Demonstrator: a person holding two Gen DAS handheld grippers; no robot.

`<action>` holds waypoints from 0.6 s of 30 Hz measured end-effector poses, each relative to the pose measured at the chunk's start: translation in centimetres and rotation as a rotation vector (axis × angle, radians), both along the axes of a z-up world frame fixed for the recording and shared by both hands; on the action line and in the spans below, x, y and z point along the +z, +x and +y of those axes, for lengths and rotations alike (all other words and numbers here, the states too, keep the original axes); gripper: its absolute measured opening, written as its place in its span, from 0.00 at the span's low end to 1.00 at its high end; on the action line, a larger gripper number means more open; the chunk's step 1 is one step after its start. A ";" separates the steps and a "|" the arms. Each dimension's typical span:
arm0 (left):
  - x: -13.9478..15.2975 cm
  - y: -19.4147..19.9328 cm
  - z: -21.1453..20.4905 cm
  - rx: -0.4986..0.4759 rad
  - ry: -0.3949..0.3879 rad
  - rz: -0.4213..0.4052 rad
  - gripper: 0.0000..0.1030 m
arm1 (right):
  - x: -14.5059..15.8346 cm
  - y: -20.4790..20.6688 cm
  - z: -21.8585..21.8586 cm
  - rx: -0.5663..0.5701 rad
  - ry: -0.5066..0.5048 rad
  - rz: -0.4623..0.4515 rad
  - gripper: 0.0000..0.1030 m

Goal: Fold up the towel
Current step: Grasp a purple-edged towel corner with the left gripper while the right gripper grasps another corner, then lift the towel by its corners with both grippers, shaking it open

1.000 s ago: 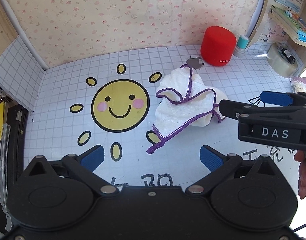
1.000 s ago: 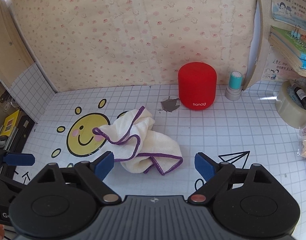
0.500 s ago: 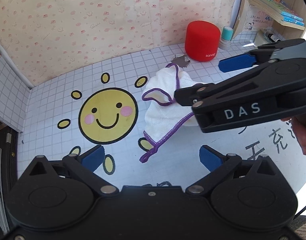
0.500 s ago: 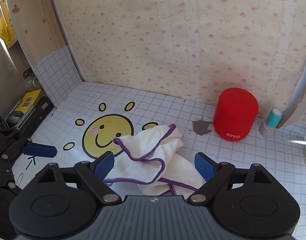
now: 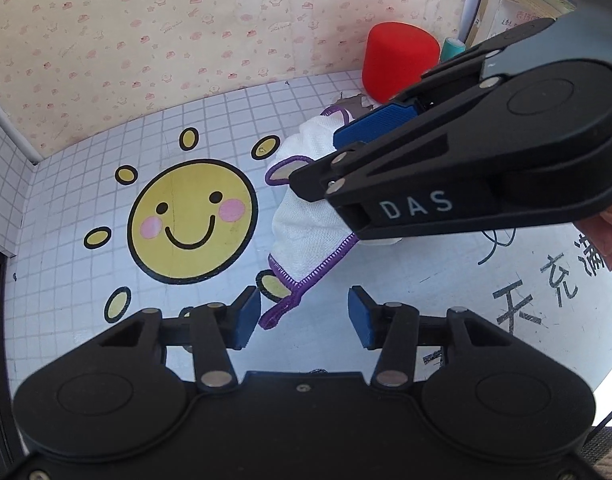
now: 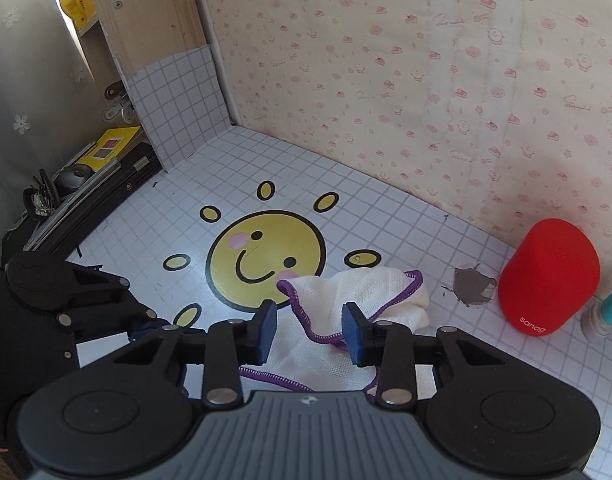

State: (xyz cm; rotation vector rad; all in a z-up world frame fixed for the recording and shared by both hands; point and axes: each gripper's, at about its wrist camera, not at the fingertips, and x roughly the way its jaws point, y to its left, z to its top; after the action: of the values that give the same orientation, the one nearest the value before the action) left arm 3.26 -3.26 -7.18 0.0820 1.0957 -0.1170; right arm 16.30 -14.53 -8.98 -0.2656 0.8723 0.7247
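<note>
Towel (image 6: 369, 292) lies crumpled on the worktop (image 6: 445, 248); your right hand-held gripper (image 6: 309, 330) straddles a purple-hemmed fold, half open, empty; left hand-held gripper (image 5: 304, 320), likewise, fronts its near corner

The left wrist view looks forward and down over its own fingers (image 5: 248, 316) from the near edge of the worktop (image 5: 86, 280), facing the papered back wall (image 5: 186, 20), close enough that the other gripper fills its right side. The right wrist view sits nearer, right over the towel (image 6: 381, 292), and faces back and leftward into the corner. Both share the towel, the sun drawing (image 5: 192, 220) and the red cylinder (image 6: 549, 276).
</note>
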 end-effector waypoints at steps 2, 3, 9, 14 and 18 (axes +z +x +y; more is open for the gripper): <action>-0.2 0.1 0.1 -0.002 0.000 -0.004 0.50 | -0.4 0.5 0.5 0.008 -0.011 0.010 0.34; -0.2 0.1 0.0 -0.002 0.003 -0.008 0.51 | -0.4 0.6 0.6 0.010 -0.015 0.010 0.30; -0.4 0.3 -0.3 -0.022 -0.004 -0.039 0.51 | -0.5 0.6 0.4 0.023 -0.037 -0.004 0.02; -0.5 0.2 -0.8 -0.047 0.021 -0.086 0.67 | -0.5 0.7 0.2 0.027 -0.047 -0.011 0.02; -0.5 0.2 -1.2 -0.077 0.038 -0.109 0.67 | -0.3 0.8 -0.4 0.014 -0.041 -0.010 0.02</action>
State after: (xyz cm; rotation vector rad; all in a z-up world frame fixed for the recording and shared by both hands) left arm 3.50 -4.47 -7.70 0.1626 0.9861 -0.1590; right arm 17.13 -14.91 -9.32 -0.3121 0.8769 0.7189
